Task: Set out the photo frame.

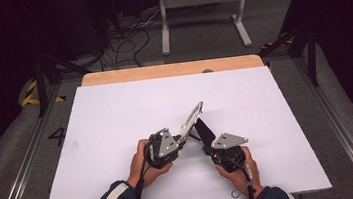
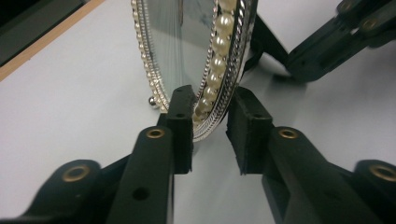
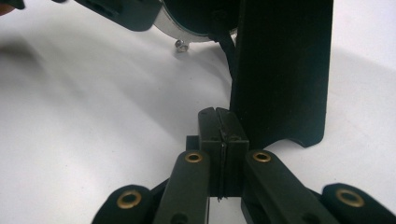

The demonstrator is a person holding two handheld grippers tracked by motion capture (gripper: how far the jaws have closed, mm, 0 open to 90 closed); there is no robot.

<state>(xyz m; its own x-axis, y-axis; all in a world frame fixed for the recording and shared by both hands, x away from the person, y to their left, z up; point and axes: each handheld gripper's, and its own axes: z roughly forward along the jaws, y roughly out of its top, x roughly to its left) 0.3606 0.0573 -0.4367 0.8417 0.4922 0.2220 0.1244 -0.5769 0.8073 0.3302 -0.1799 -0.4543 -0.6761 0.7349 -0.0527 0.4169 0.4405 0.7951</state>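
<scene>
High view: left tongs [image 1: 181, 138] stand parted around the pearl-rimmed mirror [image 1: 191, 120], right tongs [image 1: 205, 149] clamp its black stand [image 1: 205, 132]; standing it up appears next.

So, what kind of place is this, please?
Probably a lab or studio set up for recording, not a home: a white table stands between dark curtains, loose cables lie on the grey floor, black-and-yellow tape marks it, and metal rails run beside the table.

pearl-rimmed mirror [image 1: 192, 119] | silver frame | tilted upright on table centre | black back stand [image 1: 204, 130]
</scene>
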